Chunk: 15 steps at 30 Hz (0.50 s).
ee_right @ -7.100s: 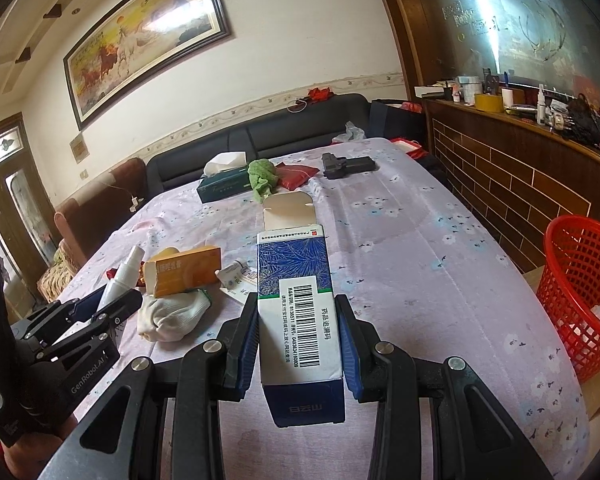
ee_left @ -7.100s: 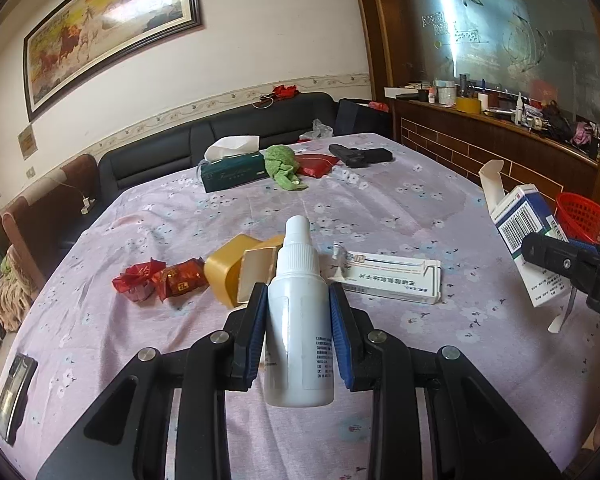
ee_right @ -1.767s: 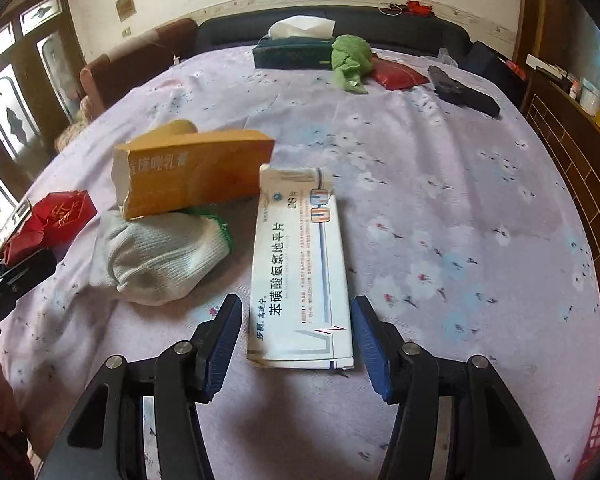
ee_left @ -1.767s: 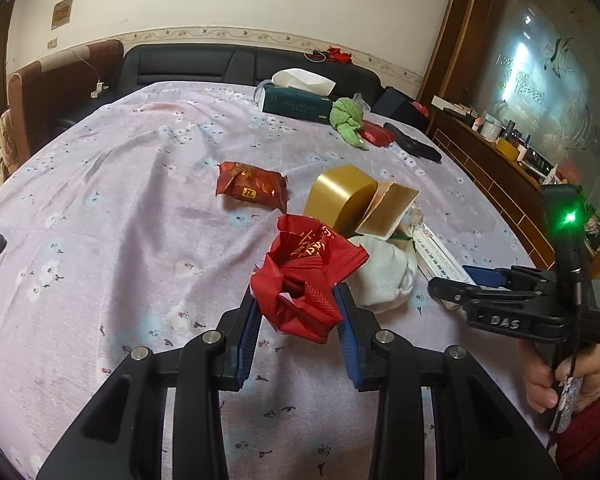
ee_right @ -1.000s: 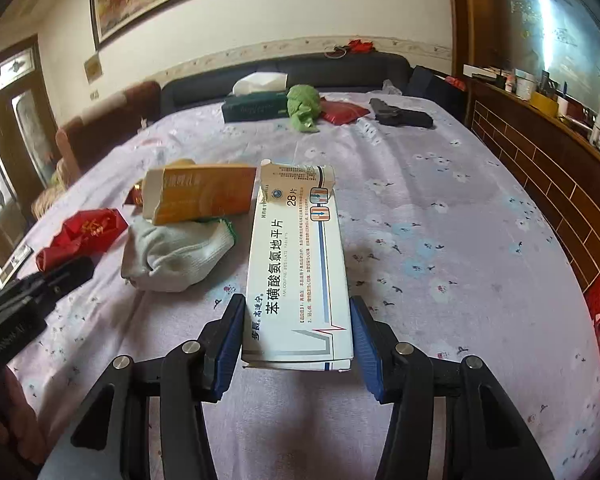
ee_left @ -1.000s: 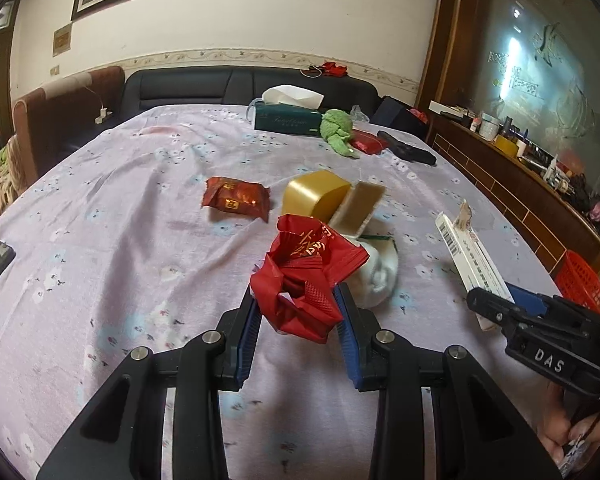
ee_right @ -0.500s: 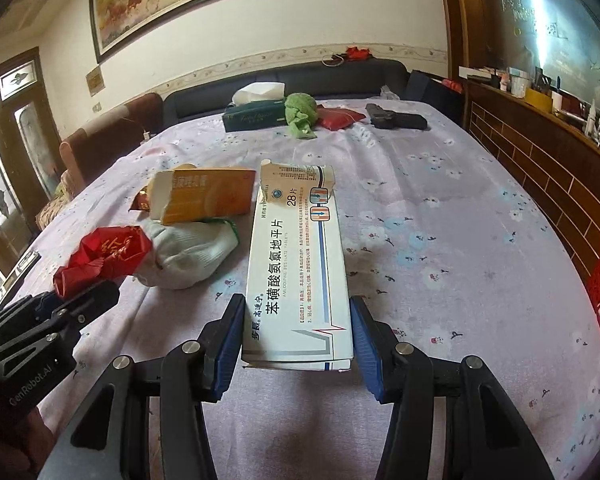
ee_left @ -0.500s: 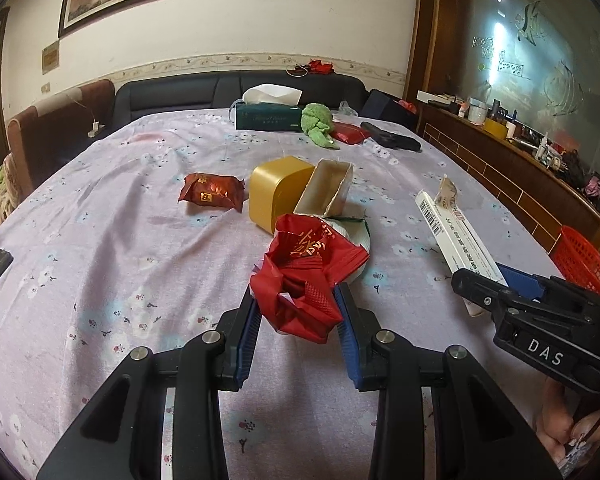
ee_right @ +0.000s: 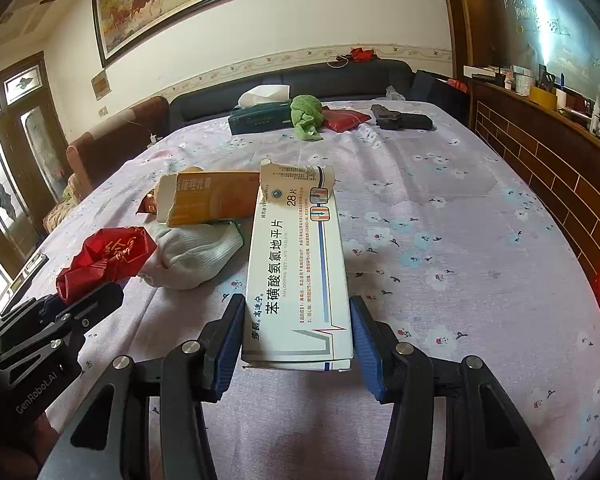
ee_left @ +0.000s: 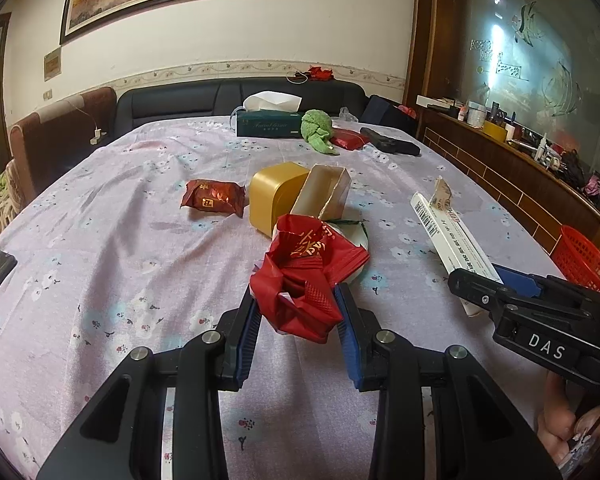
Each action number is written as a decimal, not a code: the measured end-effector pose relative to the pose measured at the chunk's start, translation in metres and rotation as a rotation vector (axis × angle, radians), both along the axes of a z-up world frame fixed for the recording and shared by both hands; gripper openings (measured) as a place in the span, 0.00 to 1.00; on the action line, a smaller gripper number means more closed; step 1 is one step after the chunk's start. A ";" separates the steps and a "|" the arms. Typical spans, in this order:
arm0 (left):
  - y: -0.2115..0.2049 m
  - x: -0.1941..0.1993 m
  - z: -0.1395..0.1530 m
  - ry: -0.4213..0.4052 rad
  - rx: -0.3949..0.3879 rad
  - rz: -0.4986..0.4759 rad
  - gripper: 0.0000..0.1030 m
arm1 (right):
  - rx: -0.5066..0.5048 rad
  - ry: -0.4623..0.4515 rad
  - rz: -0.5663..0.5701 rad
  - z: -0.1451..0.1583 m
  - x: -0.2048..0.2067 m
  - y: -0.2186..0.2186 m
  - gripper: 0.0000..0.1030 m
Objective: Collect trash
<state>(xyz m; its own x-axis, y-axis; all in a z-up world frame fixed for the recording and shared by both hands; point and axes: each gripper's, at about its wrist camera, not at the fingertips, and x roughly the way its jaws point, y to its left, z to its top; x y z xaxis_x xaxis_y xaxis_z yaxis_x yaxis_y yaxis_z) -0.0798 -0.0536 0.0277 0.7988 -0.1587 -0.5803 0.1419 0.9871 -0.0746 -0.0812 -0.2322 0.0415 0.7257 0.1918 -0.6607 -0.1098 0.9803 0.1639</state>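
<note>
My left gripper [ee_left: 298,310] is shut on a crumpled red wrapper [ee_left: 306,276], held just above the floral tablecloth. In the right wrist view the same red wrapper [ee_right: 104,258] shows at the left, above the left gripper [ee_right: 100,300]. My right gripper [ee_right: 298,324] is shut on a long white medicine box [ee_right: 298,276] with an open far flap. That medicine box [ee_left: 450,232] and the right gripper [ee_left: 480,286] appear at the right of the left wrist view. A second red wrapper [ee_left: 214,197], a gold box [ee_left: 274,198] and a white sock [ee_right: 192,254] lie on the table.
A red mesh basket [ee_left: 580,256] stands off the table's right edge. At the far end lie a green tissue box [ee_left: 270,122], a green cloth [ee_left: 318,130], a red packet [ee_left: 348,138] and a black object [ee_left: 392,144]. An orange carton [ee_right: 208,198] rests on the sock. A hand [ee_left: 560,436] grips the right tool.
The left view has swung slightly, so the gold box and the loose red wrapper sit a little further left. Both grips are unchanged and both hands have stayed nearly still.
</note>
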 end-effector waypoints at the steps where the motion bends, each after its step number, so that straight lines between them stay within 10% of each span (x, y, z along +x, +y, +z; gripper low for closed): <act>1: 0.000 0.000 0.000 -0.001 0.000 -0.001 0.34 | 0.000 0.001 0.000 0.000 0.000 0.000 0.54; 15: -0.002 -0.002 0.000 -0.004 0.009 0.000 0.34 | -0.003 0.002 -0.001 0.001 -0.001 0.001 0.54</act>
